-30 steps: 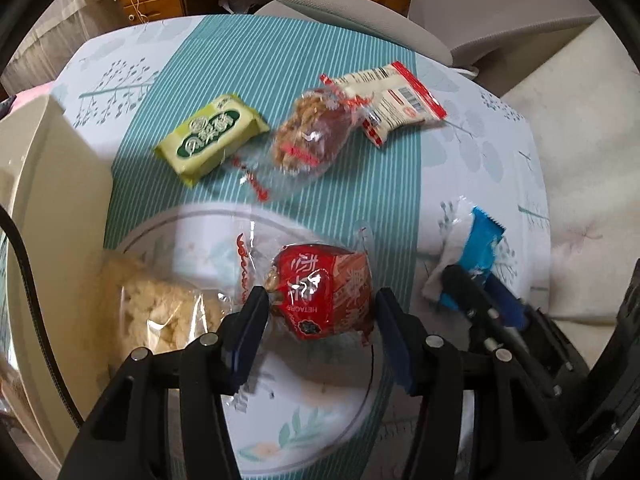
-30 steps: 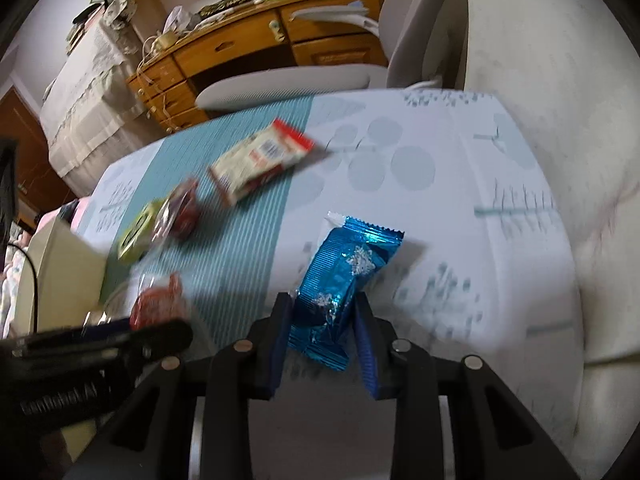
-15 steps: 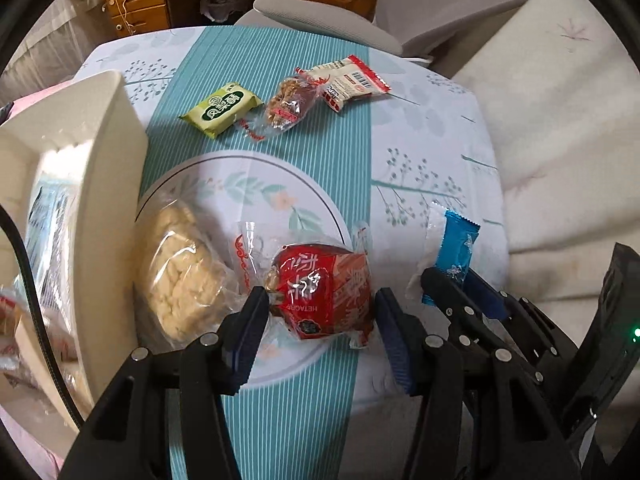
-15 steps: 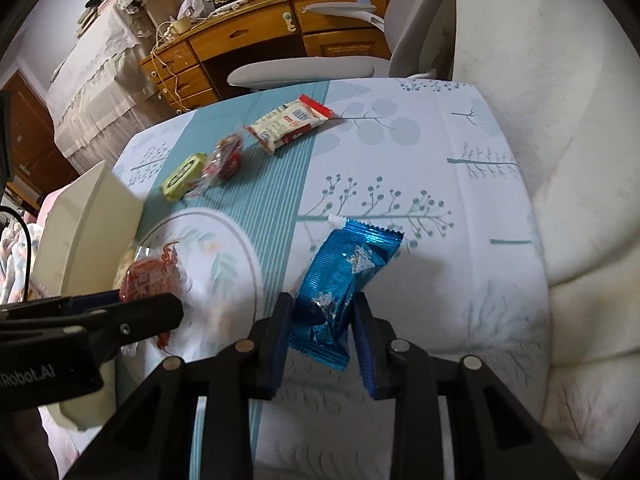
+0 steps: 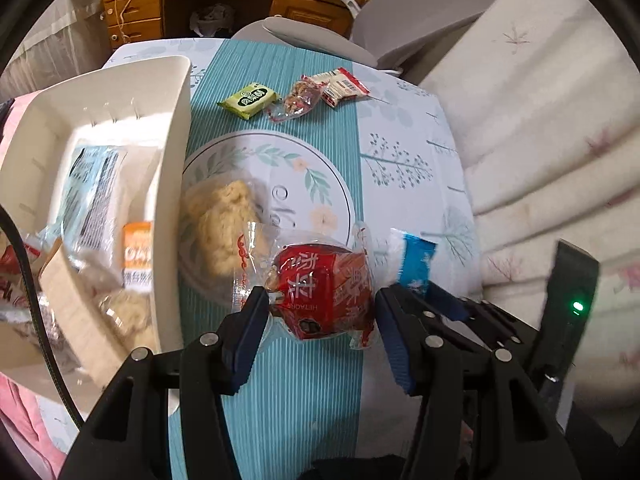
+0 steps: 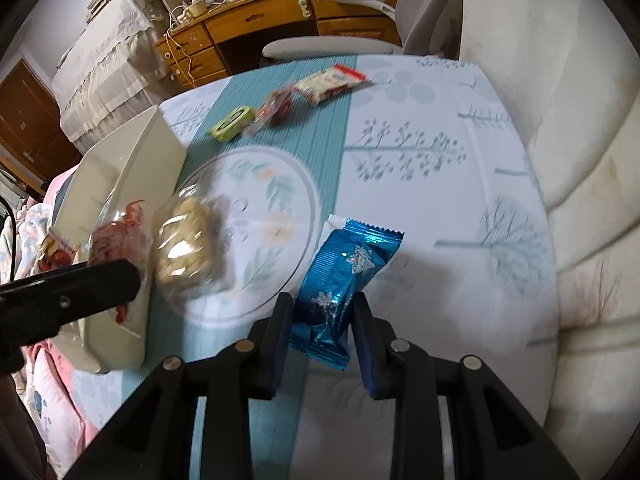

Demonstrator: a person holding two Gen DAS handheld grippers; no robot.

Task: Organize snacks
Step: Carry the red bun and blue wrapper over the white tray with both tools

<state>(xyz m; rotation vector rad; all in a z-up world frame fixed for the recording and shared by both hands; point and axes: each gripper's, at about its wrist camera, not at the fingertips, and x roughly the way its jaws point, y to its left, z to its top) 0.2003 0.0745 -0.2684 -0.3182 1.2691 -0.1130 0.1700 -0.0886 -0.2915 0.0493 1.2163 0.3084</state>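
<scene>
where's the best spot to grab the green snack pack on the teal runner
Take the green snack pack across its short width at the middle, coming straight down from above. It lies flat like a small block, with bare runner on its near and far long sides, while the clear-wrapped snack sits close by one end.

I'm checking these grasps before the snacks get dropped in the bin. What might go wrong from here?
The left claw pinches the red snack in a clear wrapper mostly by loose film, so it might slip out. The right claw grips only the lower end of the shiny blue foil packet, which could swing or pull free. The cream plastic bin looks fairly full, and both claws are close together, so they may bump at its wall.
</scene>
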